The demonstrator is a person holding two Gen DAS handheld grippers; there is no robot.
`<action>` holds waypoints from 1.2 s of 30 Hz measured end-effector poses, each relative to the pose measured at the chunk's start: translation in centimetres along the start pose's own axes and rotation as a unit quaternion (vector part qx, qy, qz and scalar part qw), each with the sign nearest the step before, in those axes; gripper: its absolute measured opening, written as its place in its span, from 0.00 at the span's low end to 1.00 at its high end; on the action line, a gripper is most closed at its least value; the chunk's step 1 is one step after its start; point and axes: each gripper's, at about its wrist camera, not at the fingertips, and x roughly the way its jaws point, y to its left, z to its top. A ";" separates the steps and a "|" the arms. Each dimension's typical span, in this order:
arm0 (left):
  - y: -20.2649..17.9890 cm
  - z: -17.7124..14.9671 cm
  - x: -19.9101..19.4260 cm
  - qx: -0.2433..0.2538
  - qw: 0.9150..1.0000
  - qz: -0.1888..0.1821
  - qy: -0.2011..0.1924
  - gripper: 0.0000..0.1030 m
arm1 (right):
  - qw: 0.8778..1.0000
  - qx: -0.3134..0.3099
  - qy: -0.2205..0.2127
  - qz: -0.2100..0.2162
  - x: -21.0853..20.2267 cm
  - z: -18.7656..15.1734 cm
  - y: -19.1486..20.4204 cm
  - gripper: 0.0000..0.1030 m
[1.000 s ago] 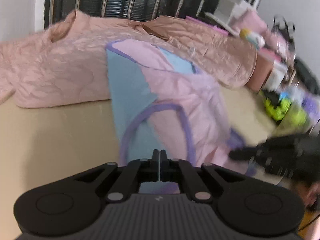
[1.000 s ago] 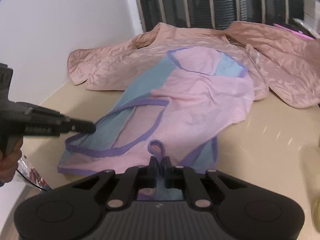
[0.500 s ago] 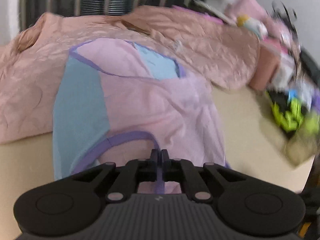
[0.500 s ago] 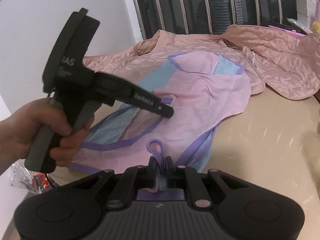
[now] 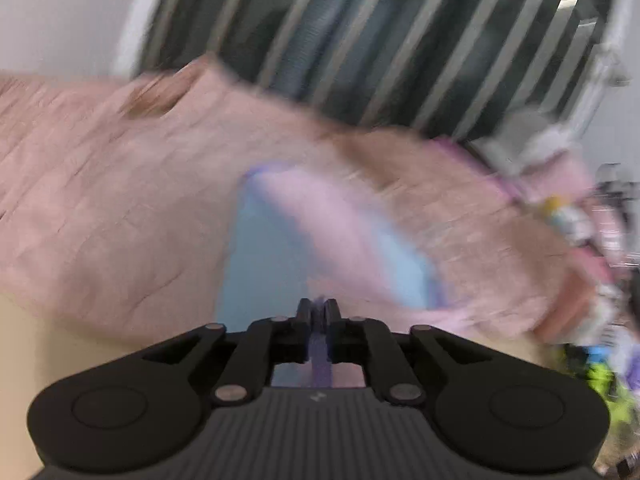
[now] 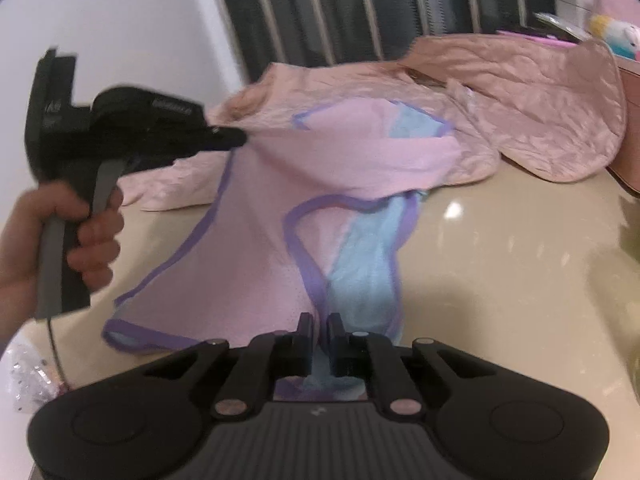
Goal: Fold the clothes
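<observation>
Left claw (image 5: 318, 308): pinched on the purple trim (image 5: 319, 354) of the pink-and-blue top (image 6: 340, 152). Jaws just eased a shade wider, yet with the trim between the pads and cloth hanging from the grip. Gripped by a hand (image 6: 48, 248), seen at the left of the right wrist view. Right claw (image 6: 320, 322): almost together, nipped on the near edge of the same top, about where pink panel meets blue.

Judged light, thin and limp; sags at once between the two grips and keeps no shape of its own. Probably slides easily on the glossy beige worktop (image 6: 500, 260). Not fragile, though loose armholes could bunch or twist. Best taken at the bound purple trim, thicker and less likely to slip out than the plain panels, and at two well-spaced points so the edge stays taut.

Top spread from the right claw outward across the worktop, far end resting on the quilted pink jacket (image 6: 540, 92). Left side raised clear of the worktop by the left claw, up and to the left of the right one.
</observation>
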 end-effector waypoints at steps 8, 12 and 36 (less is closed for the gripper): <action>1.4 -3.6 -6.7 0.028 0.999 -0.032 0.029 0.50 | 0.998 -0.028 -0.023 0.045 -1.0 2.0 0.7 0.45; -0.2 -6.4 -8.1 0.087 0.995 -0.029 0.042 0.50 | 0.998 -0.049 -0.004 0.029 2.3 3.7 1.3 0.29; 0.5 -10.2 -14.0 0.181 0.982 -0.008 0.045 0.52 | 0.994 -0.076 -0.064 -0.037 -5.5 -1.4 1.7 0.30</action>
